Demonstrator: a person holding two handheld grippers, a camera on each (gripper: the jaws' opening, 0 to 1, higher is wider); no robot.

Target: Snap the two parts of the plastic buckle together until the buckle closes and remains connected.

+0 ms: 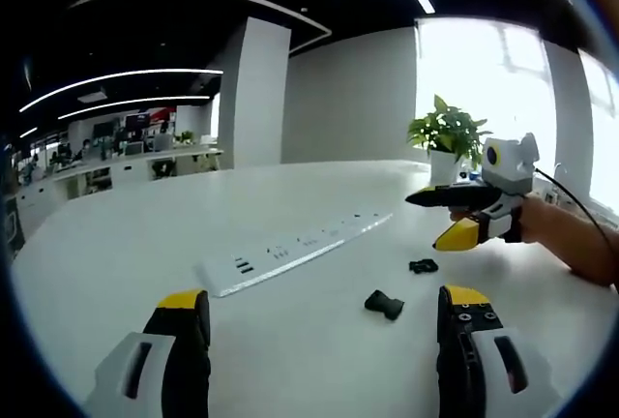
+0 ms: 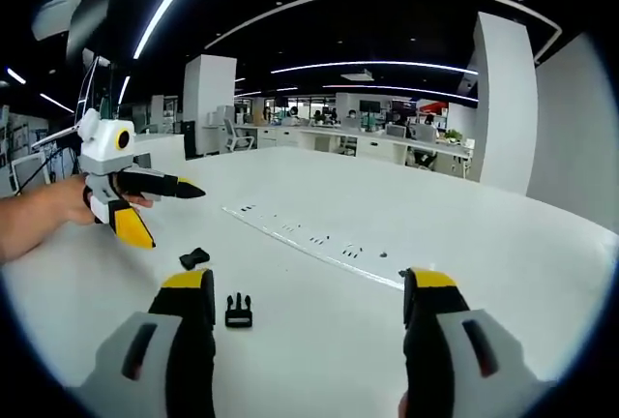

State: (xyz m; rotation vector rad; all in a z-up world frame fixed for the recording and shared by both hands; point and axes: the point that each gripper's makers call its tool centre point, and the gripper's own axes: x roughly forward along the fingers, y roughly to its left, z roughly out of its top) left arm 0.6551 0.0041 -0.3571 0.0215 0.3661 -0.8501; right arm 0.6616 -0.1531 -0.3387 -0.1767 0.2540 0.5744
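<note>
white tabletop (image 1: pixel 290 341) runs wide across left gripper view, w/ a long white power strip (image 1: pixel 290 251) lying flat mid-table. left gripper (image 1: pixel 324 316) low in frame, jaws well apart, nothing between them. two black buckle parts lie loose on the table: socket half (image 1: pixel 385 304) just ahead of the jaw on the view's right side, pronged half (image 1: pixel 423 265) a bit further off, the two near each other but apart. right gripper (image 1: pixel 440 220) comes in from the right, held by a hand (image 1: pixel 542 224), above the table, jaws spread, empty. potted plant (image 1: pixel 447 137) behind it, window beyond.

right gripper view: own jaws apart, empty. pronged half lies just beside the jaw on the view's left side, prongs prob. pointing away from cam, hard to tell. socket half further out toward the left gripper, which hangs open, unloaded. power strip runs diagonally mid-table. office desks in bkgd.
</note>
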